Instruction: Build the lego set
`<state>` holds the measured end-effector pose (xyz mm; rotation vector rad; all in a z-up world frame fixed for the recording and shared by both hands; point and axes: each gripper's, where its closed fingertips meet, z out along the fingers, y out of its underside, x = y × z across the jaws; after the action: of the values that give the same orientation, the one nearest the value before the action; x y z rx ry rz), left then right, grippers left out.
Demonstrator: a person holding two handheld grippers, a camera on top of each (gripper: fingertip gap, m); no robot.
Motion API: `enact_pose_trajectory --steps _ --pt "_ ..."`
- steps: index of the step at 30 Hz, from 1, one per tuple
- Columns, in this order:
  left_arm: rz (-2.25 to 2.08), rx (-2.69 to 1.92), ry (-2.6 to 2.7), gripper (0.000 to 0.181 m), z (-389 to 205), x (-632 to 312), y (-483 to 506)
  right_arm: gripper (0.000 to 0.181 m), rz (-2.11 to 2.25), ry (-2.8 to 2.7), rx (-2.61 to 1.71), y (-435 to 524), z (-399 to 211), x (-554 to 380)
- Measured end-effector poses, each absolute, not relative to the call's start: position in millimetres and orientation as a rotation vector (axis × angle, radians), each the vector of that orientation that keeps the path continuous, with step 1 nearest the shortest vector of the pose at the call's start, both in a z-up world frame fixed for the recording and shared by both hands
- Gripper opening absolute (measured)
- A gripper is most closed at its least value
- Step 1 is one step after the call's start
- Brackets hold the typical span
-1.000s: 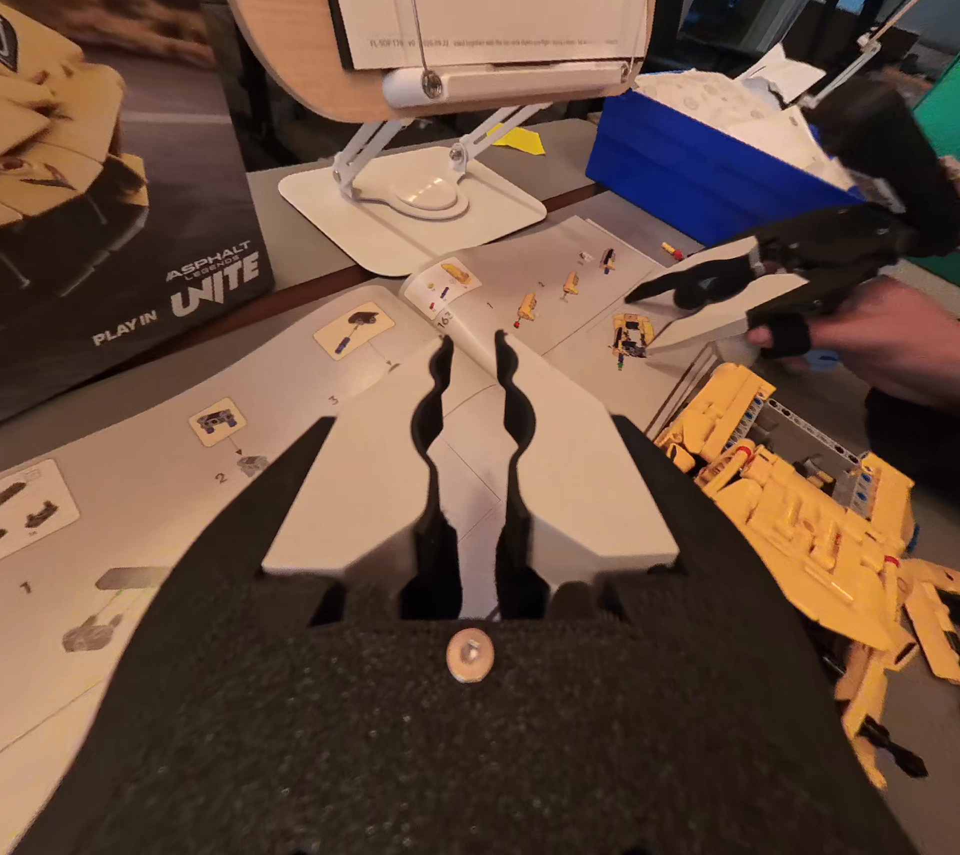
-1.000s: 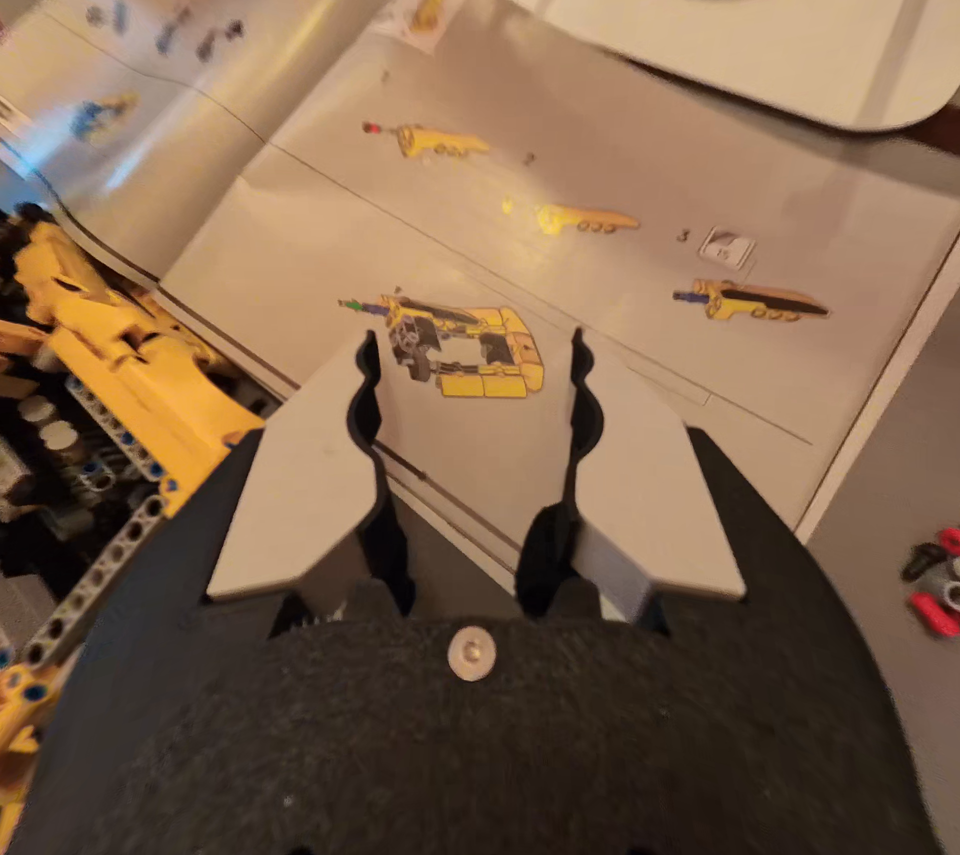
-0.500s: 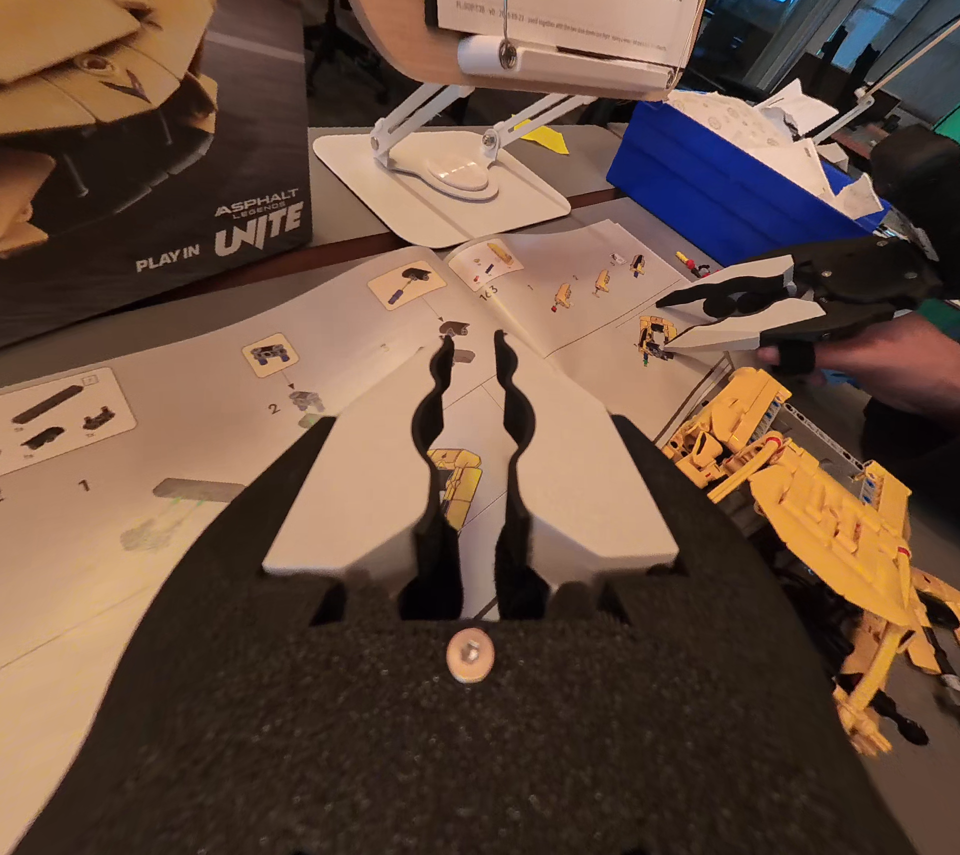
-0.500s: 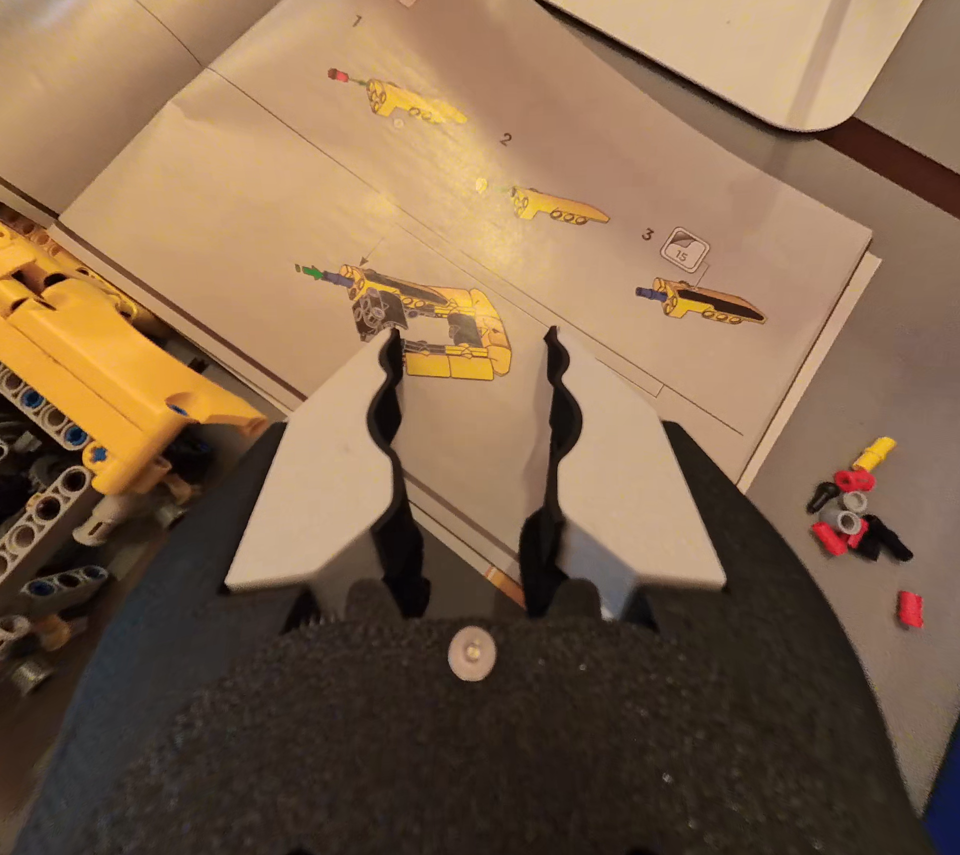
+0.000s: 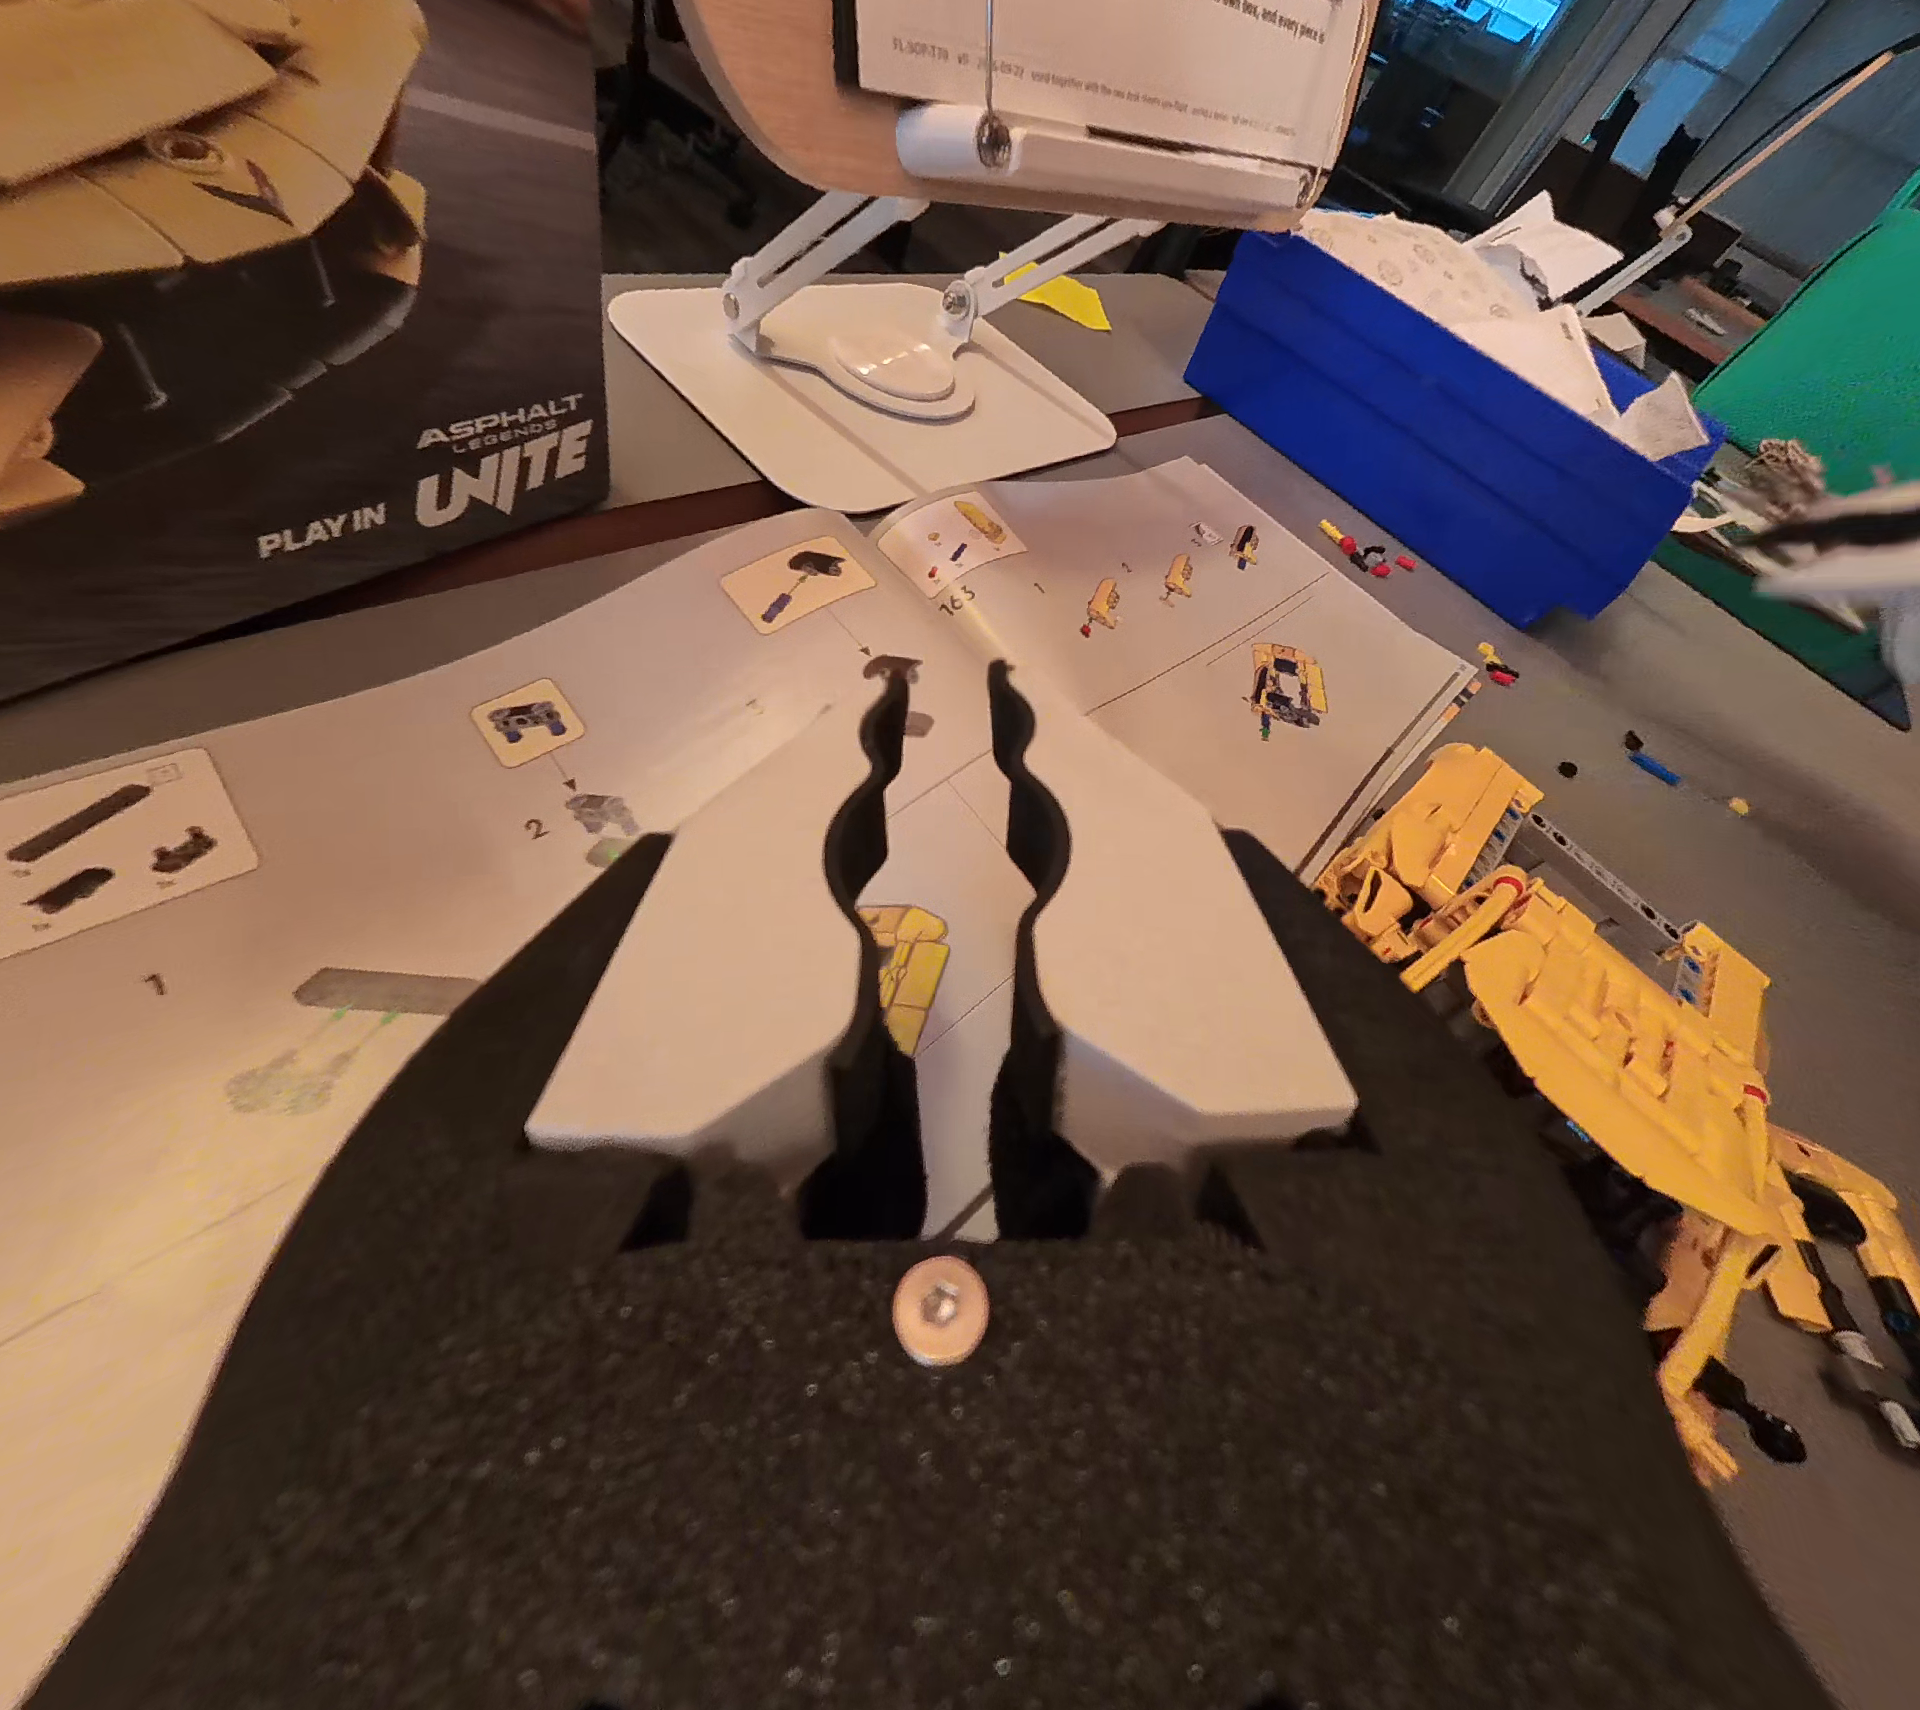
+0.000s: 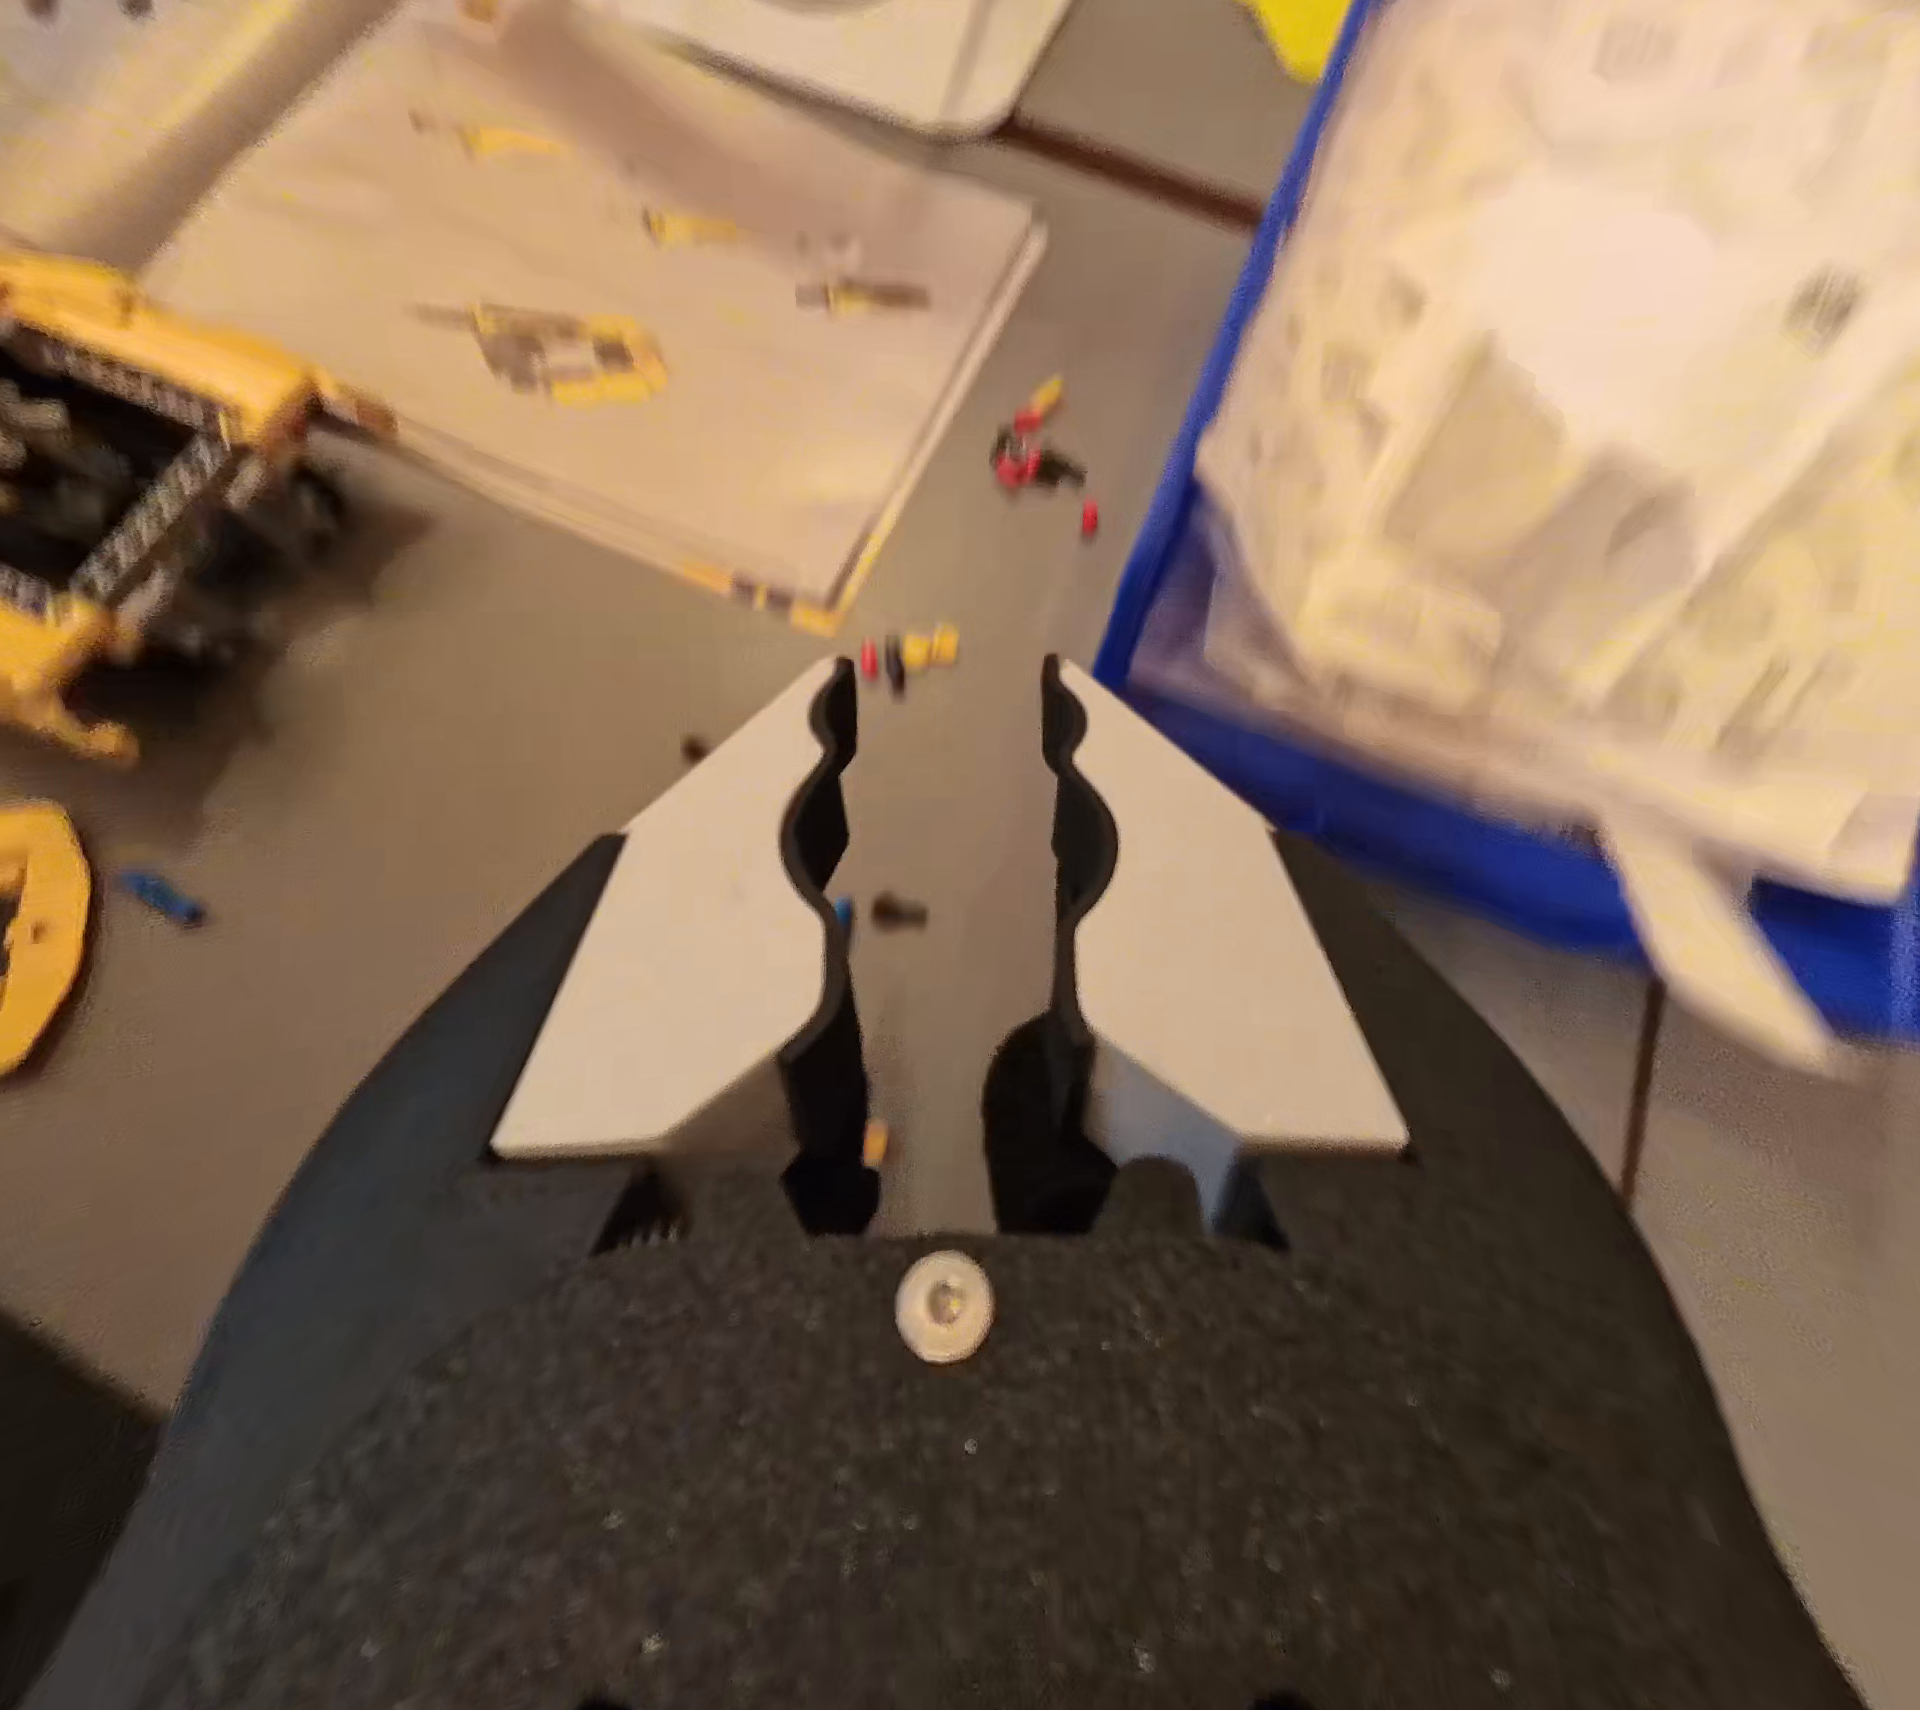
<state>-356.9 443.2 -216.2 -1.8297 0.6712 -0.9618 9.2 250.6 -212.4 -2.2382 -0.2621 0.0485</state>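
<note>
1. My right gripper (image 6: 948, 673) has swung off the open instruction booklet (image 5: 1164, 621), where it hung half a second ago, and now hangs over bare desk (image 6: 520, 725) between the booklet's near right corner and the blue bin (image 6: 1195, 621). The view is smeared, so I judge it mid-travel.
2. My left gripper (image 5: 940, 673) has hardly shifted; it hovers over the booklet's middle fold, while the right one shows only as a blur at the far right edge of its view.
3. Meaning for the build: reading of the step looks over, and I judge a part pick comes next.
4. Yellow car model (image 5: 1558, 985), part built, lies on the desk against the booklet's right edge, touched by neither tool.
5. Right jaws: moderately apart, holding nothing, touching nothing.
6. Left jaws: a narrow gap, empty, page showing through.
7. Small loose pieces (image 6: 914, 652), red, yellow and black, lie just ahead of the right fingertips, near the bin's corner; another cluster (image 6: 1034, 460) sits by the booklet's right edge. Too blurred to say which part is wanted.
</note>
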Motion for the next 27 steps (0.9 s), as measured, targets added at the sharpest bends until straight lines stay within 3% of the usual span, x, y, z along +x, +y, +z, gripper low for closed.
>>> enact_pose_trajectory --steps 5,12,23,27 --pt "-0.967 -1.806 0.655 0.015 -208 -359 443 0.035 0.138 -0.177 -2.288 200 -255 1" --pt "-0.953 -1.799 0.709 0.015 -209 -348 436 0.035 0.092 -0.274 -2.225 268 -279 -34" --pt "-0.952 -1.785 0.714 0.015 -205 -350 436 0.023 0.012 -0.366 -2.310 290 -299 -28" --pt "-0.956 -1.786 0.719 0.015 -205 -349 435 0.009 0.011 -0.354 -2.316 288 -303 -25"
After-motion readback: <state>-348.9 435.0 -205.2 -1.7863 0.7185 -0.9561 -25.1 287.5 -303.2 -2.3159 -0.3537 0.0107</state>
